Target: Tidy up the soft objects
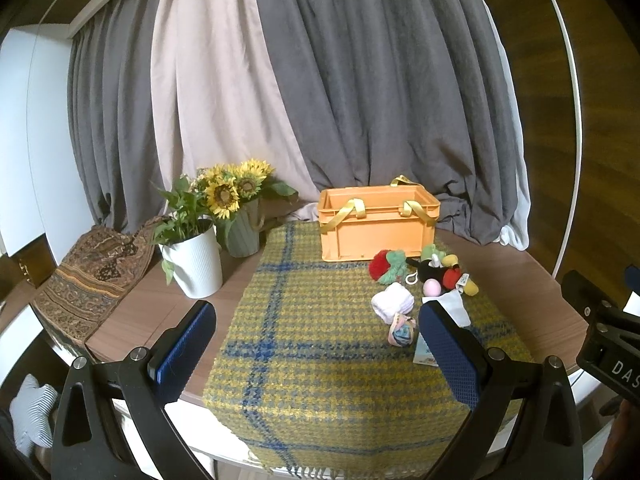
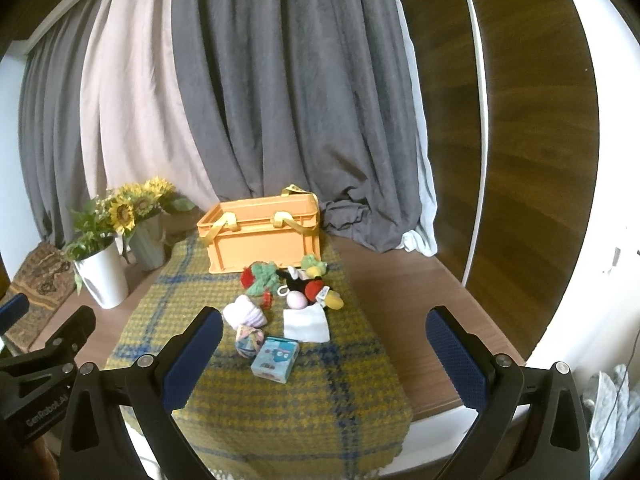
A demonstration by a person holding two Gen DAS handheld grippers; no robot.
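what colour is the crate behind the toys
Orange, with yellow strap handles; the crate shows best in the right wrist view.

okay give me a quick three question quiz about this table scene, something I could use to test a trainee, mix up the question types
1. True or false: the orange crate stands behind the heap of soft toys, at the far end of the plaid cloth.
2. Which item lies nearest the right claw? A) small blue box B) white flowerpot C) pink ball
3. Fill in: both claws are ___ and hold nothing.

Key: 1 true; 2 A; 3 open. The left claw hangs over the cloth's near part, with the rolled white cloth ahead of it.
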